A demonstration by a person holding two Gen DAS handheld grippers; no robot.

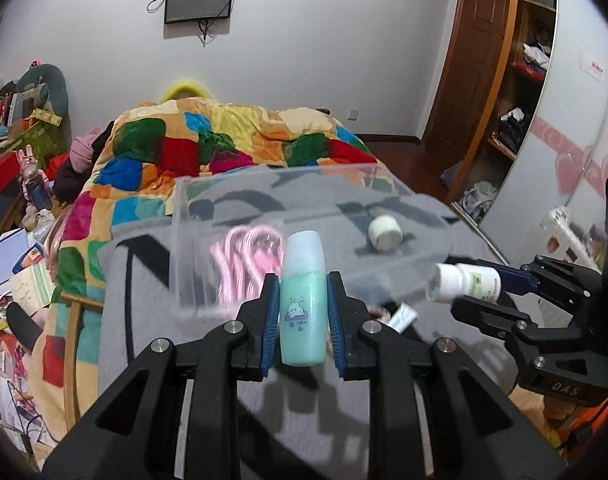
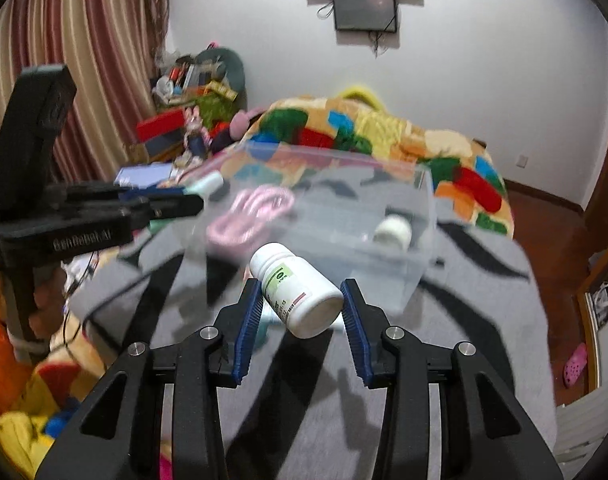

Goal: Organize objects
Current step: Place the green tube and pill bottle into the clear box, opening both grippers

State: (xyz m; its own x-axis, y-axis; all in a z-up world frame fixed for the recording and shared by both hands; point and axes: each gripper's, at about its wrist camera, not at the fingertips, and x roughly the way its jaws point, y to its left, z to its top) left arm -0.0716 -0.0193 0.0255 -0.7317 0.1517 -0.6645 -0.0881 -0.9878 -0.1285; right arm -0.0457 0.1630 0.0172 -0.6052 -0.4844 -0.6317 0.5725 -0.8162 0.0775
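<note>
My left gripper (image 1: 303, 284) is shut on a mint-green bottle (image 1: 302, 304) with a pale cap, held upright just in front of a clear plastic box (image 1: 192, 208) on the grey blanket. My right gripper (image 2: 302, 294) is shut on a white pill bottle (image 2: 300, 292) with a green label, held tilted near the box's front edge (image 2: 407, 280). That bottle also shows in the left wrist view (image 1: 463, 280). Inside the box lie a coiled pink cable (image 1: 244, 260) and a white roll (image 1: 385, 232). The cable (image 2: 252, 212) and the roll (image 2: 393, 230) show in the right wrist view too.
The box stands on a grey patterned blanket (image 1: 152, 320) over a bed with a colourful patchwork quilt (image 1: 192, 144). A small white tube (image 1: 401, 316) lies on the blanket under the right gripper. Cluttered shelves and books are to the left (image 1: 12, 264), a wardrobe to the right (image 1: 523, 80).
</note>
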